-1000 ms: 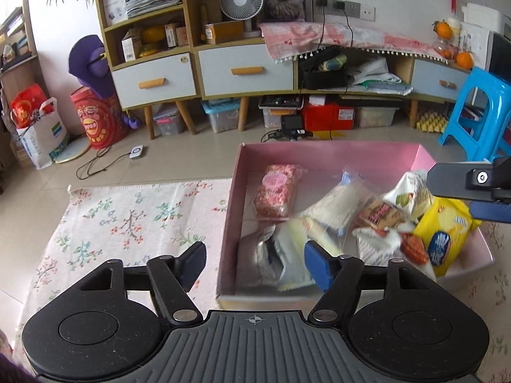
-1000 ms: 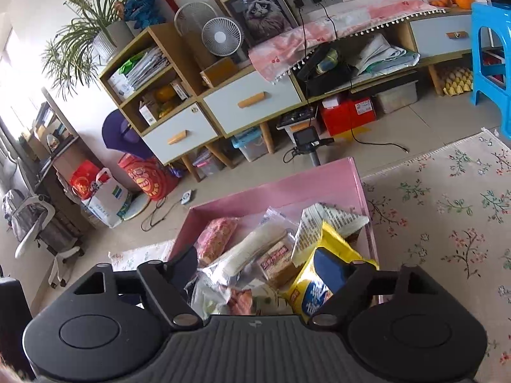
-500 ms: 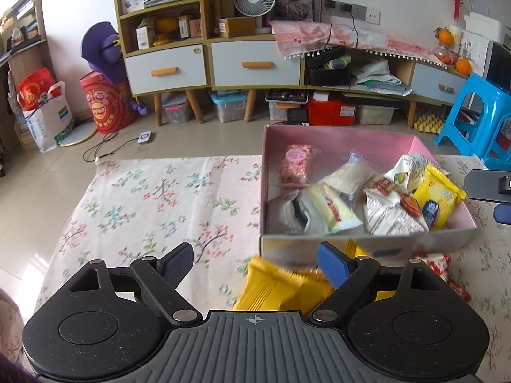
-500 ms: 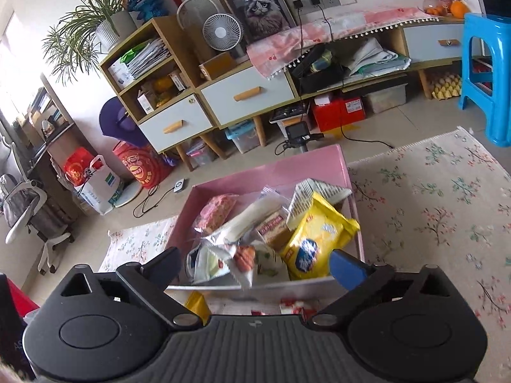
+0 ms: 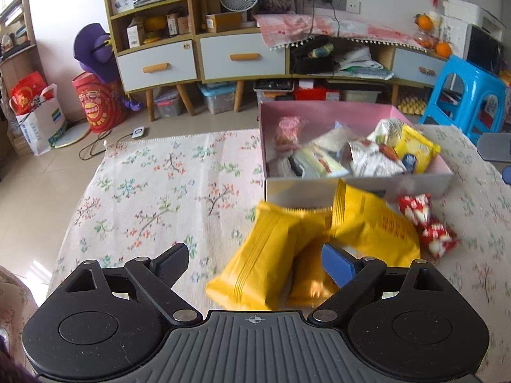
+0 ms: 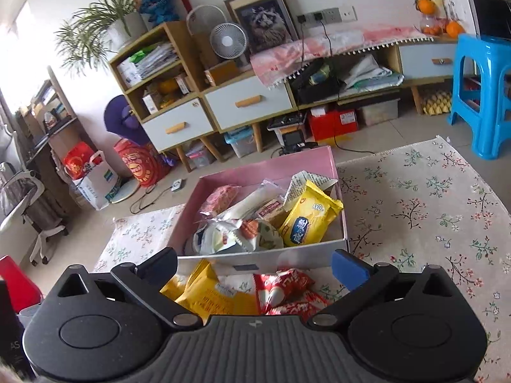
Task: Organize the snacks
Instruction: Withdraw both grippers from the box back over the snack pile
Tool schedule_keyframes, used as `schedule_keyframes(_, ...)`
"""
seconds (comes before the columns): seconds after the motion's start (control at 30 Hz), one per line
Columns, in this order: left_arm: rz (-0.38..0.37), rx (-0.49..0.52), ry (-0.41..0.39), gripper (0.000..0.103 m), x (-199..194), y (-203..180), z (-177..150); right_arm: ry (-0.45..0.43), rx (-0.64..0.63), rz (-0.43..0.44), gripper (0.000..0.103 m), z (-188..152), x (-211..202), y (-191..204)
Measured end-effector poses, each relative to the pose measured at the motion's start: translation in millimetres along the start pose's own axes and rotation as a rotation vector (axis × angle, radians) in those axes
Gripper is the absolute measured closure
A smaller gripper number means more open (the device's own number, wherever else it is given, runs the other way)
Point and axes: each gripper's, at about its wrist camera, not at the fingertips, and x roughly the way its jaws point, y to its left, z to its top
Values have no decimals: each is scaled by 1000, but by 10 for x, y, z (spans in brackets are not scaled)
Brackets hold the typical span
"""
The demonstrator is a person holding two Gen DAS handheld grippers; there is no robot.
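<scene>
Two tools gape wide, gripping nothing: left tool (image 5: 254, 261) above blurred yellow packets (image 5: 265, 255), right tool (image 6: 254, 263) above red packets (image 6: 287, 290), partly hidden. Pink box (image 6: 265, 167) on floral-clothed table (image 5: 153, 191) holds jumbled snacks, labels unreadable.

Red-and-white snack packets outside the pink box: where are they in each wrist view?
Left wrist: red-and-white snack packets sit right of centre on the floral cloth, just in front of the pink box and right of the yellow packets.
Right wrist: bottom centre, between the open fingers, in front of the box wall.
Shared landmark: the blue stool.
</scene>
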Motion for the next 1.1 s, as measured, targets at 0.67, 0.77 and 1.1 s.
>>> schedule_keyframes(0.67,-106,6,-80,8,7,279,-456,-13,-261,23,9,-650,-100,-53)
schedule_keyframes(0.77,-119,-1,-88,8,74,320,-443,3,-293,38,9,-710,-63,-8)
schedule_keyframes(1.1,-154,-21,-84,10,353,373,-339,5,-256,32,9,-675,152,-108)
